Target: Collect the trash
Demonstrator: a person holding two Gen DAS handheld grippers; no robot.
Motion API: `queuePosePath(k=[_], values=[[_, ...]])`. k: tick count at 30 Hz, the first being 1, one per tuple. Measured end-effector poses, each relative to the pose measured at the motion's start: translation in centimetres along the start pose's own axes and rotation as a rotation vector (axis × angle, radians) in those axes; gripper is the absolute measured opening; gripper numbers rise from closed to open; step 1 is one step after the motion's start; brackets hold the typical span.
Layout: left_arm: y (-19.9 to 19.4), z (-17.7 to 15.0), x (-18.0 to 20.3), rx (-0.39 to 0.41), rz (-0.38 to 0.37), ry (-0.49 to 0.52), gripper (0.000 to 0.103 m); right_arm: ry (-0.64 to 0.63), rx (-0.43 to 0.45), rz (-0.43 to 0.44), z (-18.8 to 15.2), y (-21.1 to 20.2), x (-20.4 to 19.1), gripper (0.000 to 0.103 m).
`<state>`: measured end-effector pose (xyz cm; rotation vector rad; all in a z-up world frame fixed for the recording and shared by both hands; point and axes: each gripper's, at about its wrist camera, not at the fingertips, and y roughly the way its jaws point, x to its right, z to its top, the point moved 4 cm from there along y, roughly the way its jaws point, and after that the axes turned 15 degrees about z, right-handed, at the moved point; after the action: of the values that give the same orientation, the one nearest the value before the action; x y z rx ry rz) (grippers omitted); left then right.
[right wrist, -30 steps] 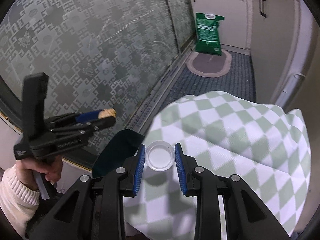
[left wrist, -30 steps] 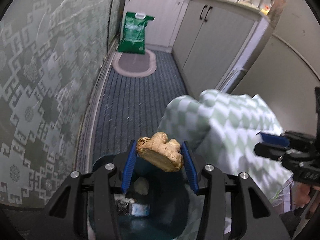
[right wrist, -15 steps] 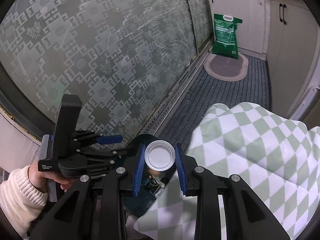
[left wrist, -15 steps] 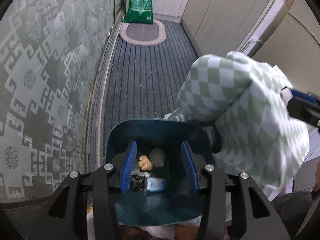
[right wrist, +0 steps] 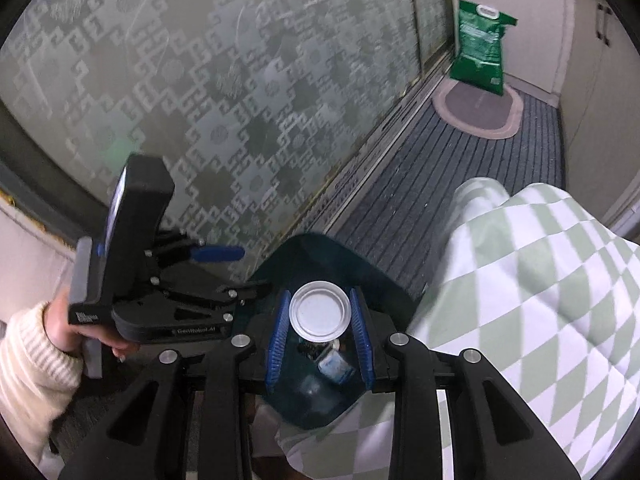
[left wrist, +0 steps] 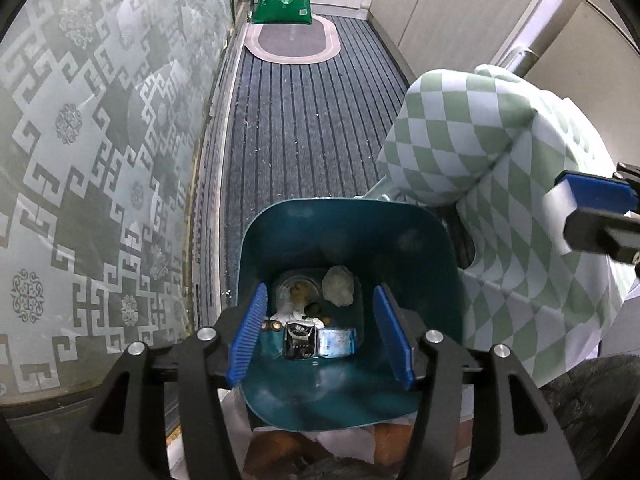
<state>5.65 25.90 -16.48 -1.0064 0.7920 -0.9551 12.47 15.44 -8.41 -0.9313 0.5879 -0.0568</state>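
Right-view only — tool-gripped cup (right wrist: 319,315), perhaps.

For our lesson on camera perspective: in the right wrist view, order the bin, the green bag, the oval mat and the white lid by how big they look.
1. Bin
2. Oval mat
3. Green bag and white lid: about alike. The lid sits close to the camera in the right claw, so it looks bigger than it is.

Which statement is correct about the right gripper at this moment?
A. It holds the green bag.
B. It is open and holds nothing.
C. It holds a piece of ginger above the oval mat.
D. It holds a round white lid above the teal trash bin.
D: in the right wrist view the right gripper is closed on a round white lid, directly over the open teal trash bin.
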Motion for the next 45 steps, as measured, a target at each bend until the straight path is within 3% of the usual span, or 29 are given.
queuePosePath(k=[5, 10, 23, 28, 34, 40, 45], values=[[-0.3, -0.7, -0.1, -0.014, -0.014, -0.010, 0.070, -0.017, 0.000, -0.017, -0.2, -0.4, -0.6, 0.043], [-2.3, -0.7, 0.5, 0.058, 0.015, -0.001, 0.085, -0.014, 0.033, -0.042, -0.3, -2.4, -0.3, 0.049], [-7.5, -0.7, 1.7, 0.224, 0.086, -0.028, 0.094, -0.004, 0.151, -0.096, -2.3, -9.1, 0.4, 0.076], [-9.2, -1.6, 3.4, 0.286, 0.099, -0.022, 0.096, -0.006, 0.235, -0.141, -3.4, -12.8, 0.8, 0.091], [-11.6, -2.8, 5.1, 0.374, 0.100, -0.026, 0.097, -0.009, 0.346, -0.222, -6.3, -17.8, 1.5, 0.099], [-14.3, -4.2, 6.3, 0.496, 0.126, -0.023, 0.099, -0.061, 0.458, -0.321, -10.7, -21.9, 1.6, 0.100], [-16.1, -4.6, 6.7, 0.578, 0.125, -0.042, 0.100, -0.061, 0.562, -0.335, -13.5, -24.3, 1.1, 0.100]])
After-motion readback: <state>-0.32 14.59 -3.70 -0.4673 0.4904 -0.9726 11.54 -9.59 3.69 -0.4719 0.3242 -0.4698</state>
